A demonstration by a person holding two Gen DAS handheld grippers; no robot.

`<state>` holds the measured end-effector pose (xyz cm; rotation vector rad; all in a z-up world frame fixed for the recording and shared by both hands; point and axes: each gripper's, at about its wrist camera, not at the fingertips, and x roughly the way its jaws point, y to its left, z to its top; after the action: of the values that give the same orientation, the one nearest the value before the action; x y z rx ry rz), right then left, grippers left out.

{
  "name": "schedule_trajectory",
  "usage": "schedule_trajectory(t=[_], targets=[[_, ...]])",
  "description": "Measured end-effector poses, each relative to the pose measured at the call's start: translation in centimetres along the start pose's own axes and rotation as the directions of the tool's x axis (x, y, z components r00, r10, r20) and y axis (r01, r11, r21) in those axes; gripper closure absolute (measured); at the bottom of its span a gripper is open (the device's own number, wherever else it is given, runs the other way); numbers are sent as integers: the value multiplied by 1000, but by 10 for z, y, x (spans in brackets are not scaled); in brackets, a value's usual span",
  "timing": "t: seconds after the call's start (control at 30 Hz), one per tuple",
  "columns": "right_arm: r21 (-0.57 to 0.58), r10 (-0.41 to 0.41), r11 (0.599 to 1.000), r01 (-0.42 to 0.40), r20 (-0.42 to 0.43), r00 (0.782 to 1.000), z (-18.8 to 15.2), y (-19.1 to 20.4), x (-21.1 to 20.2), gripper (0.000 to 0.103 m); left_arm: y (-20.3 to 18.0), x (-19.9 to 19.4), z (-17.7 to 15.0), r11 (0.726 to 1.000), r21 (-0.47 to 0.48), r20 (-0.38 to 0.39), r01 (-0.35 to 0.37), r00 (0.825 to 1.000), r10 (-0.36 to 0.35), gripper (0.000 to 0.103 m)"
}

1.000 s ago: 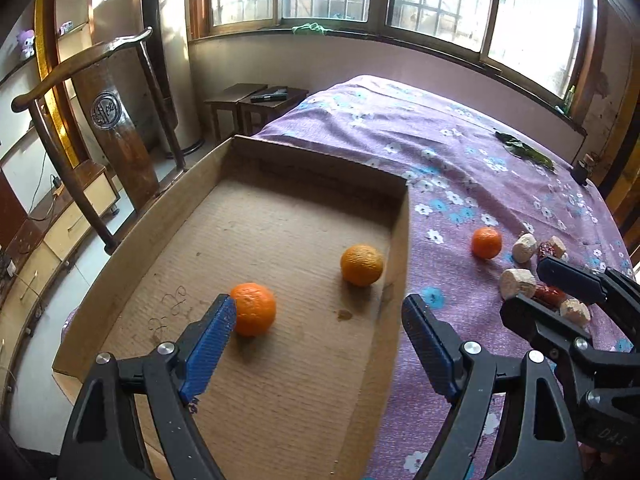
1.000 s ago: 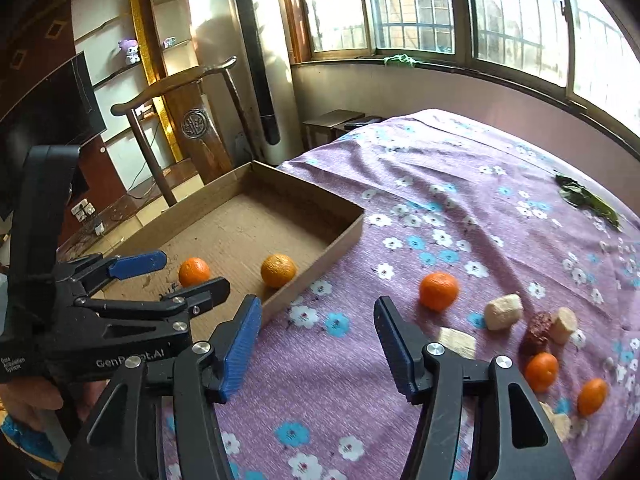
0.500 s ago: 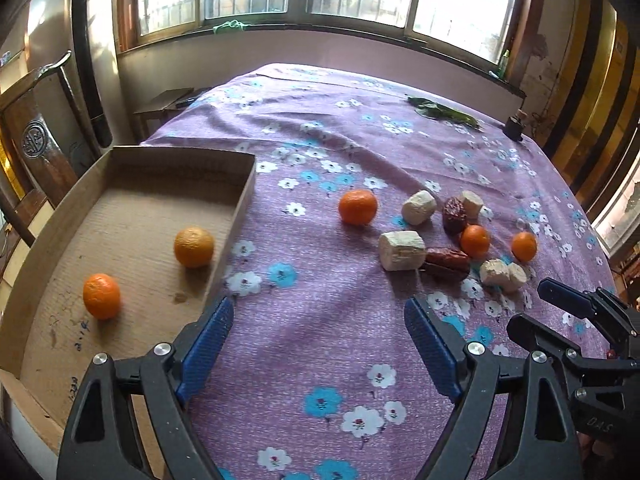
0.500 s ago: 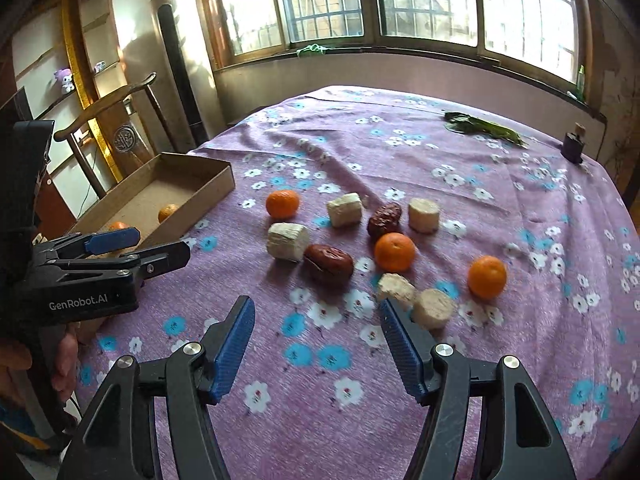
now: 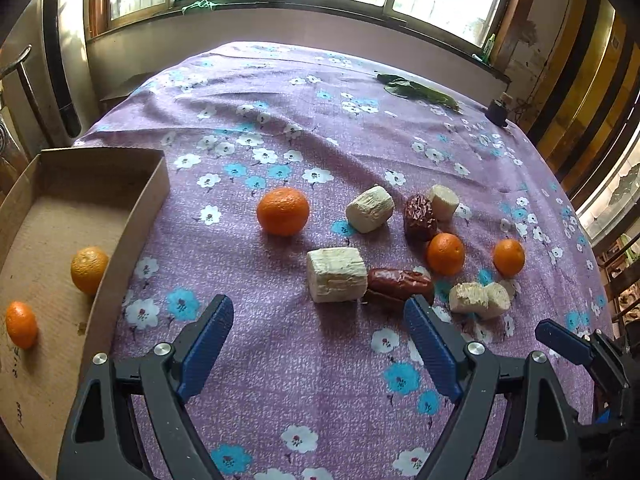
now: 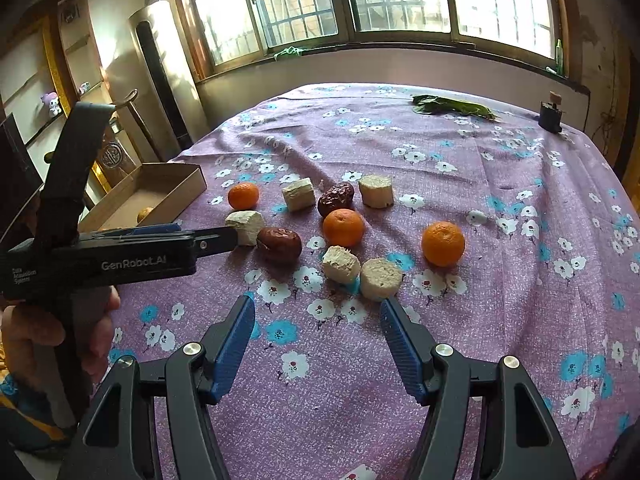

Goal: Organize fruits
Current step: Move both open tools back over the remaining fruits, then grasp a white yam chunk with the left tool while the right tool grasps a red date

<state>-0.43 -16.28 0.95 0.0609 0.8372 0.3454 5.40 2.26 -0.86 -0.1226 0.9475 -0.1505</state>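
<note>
A cardboard box (image 5: pixel 132 216) at the table's left holds two oranges (image 5: pixel 89 269) (image 5: pixel 21 324). On the purple flowered cloth lie three more oranges (image 5: pixel 283 211) (image 5: pixel 445 253) (image 5: pixel 508 257), two dark red dates (image 5: pixel 401 282) (image 5: pixel 419 216) and several pale cut pieces (image 5: pixel 337 274). My left gripper (image 5: pixel 318 328) is open and empty, just short of the big pale piece. My right gripper (image 6: pixel 318 332) is open and empty, just short of two pale pieces (image 6: pixel 380 279). The box shows in the right wrist view (image 6: pixel 176 196) too.
Green leaves (image 6: pixel 452 106) and a small dark bottle (image 6: pixel 551 114) lie at the table's far edge. A wooden chair (image 6: pixel 116 152) and a tall appliance (image 6: pixel 160 80) stand to the left past the box. Windows run along the back wall.
Both grippers have swung right, away from the box and toward the loose fruit on the cloth. The fruit pile is now closer in both views. Both stay open.
</note>
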Motion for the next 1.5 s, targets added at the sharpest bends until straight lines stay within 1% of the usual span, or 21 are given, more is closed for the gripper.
schedule_trajectory(t=[0.2,0.3,0.33,0.37,0.4,0.43,0.5,0.6,0.63,0.67,0.73,0.83,0.93,1.0,1.1,1.17,1.2,1.33,1.4,1.5], targets=[[-7,26,1000,-26,-5,1000,4,-3,7,33,2,23,10,1000,-17,-27,-11,1000,10,16],[-24,49,999,-49,-13,999,5,1,12,33,6,28,12,999,-31,-22,9,1000,-9,16],[-29,59,998,-59,-18,998,6,3,14,33,7,29,13,999,-31,-20,12,1000,-12,18],[-33,69,997,-70,-24,997,7,4,16,33,7,29,13,999,-31,-15,15,1000,-15,22],[-36,81,996,-82,-29,996,7,6,19,33,7,28,13,1000,-27,-13,11,1000,-11,40],[-37,93,995,-94,-34,995,8,8,21,33,6,30,13,1000,-18,-19,20,1000,-21,48],[-36,106,994,-108,-42,993,9,11,25,33,5,31,12,999,-9,-34,46,998,-46,54],[-37,113,993,-115,-50,992,10,15,30,33,-4,28,9,998,37,-31,54,998,-53,71],[-37,115,992,-117,-52,992,11,17,33,33,-5,27,8,998,48,-28,38,999,-37,71],[-38,119,992,-121,-55,991,13,18,35,33,-5,27,8,998,51,-28,37,999,-36,71],[-45,126,991,-128,-60,990,15,22,39,33,0,25,7,998,36,-32,47,998,-46,71],[-57,132,989,-136,-71,989,20,29,48,33,9,16,7,1000,14,-9,28,1000,-27,71],[-62,105,992,-110,-73,992,28,34,59,33,18,4,7,1000,1,18,-7,1000,7,71],[-55,96,993,-100,-72,993,33,36,65,33,23,-4,7,1000,-10,34,-19,999,20,71],[-70,62,995,-67,-76,995,40,40,78,34,30,-13,6,999,-20,50,-31,998,32,71],[-94,42,994,-52,-98,994,44,41,89,45,31,-17,5,999,-15,52,-36,998,37,71],[-108,33,993,-45,-119,992,45,41,95,61,33,-18,4,999,-17,52,-34,998,35,71],[-130,53,989,-70,-131,990,43,40,95,62,36,-23,-1,999,-15,48,-47,998,48,71],[-125,71,988,-87,-129,989,40,42,91,62,38,-25,-3,998,-16,51,-53,997,54,71],[-119,77,989,-90,-109,991,36,47,81,62,40,-30,-5,998,-19,56,-63,996,64,71]])
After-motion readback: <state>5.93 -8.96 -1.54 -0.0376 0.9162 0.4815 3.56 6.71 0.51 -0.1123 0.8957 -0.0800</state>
